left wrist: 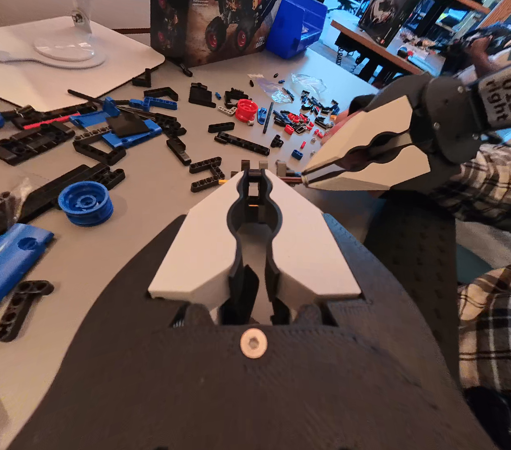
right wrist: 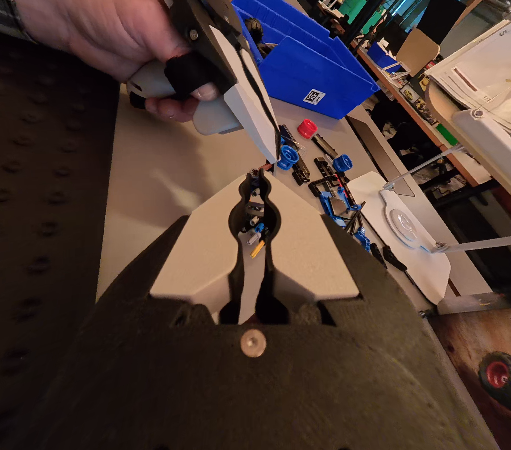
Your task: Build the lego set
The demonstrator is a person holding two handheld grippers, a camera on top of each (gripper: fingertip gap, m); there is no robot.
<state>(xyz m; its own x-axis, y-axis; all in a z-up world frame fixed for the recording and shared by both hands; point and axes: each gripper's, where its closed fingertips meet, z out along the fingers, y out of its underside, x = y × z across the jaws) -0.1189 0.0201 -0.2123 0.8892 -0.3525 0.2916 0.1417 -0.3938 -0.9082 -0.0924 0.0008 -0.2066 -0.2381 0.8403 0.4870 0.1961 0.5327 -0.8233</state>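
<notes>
Grey worktable [left wrist: 154,215] in a busy workshop, parts scattered across the far half: black beams, red and blue pins, a red hub [left wrist: 246,109], a blue wheel hub [left wrist: 85,203] near left. Set box [left wrist: 210,0] and blue bin [left wrist: 297,22] stand at the far edge, white lamp base [left wrist: 69,50] far left.

Left gripper [left wrist: 255,174] is nearly closed, pinching a small black-and-grey subassembly [left wrist: 255,170] held just above the table. Right gripper [left wrist: 304,179] comes in from the right, closed down on what looks like a thin dark axle or pin at the subassembly's side; exact piece too small to tell. In the right wrist view the right gripper [right wrist: 255,174] shows jaws close together with small blue, grey and yellow bits behind them.

Risks, as I judge: the grips are small and at the tips, so a sideways push could twist the subassembly out of the left jaws or pop a pin loose into the clutter. Tips nearly touch, so they may collide.

Room: near table bare, good for lowering. Far and left are crowded; table edge is close on the right.
</notes>
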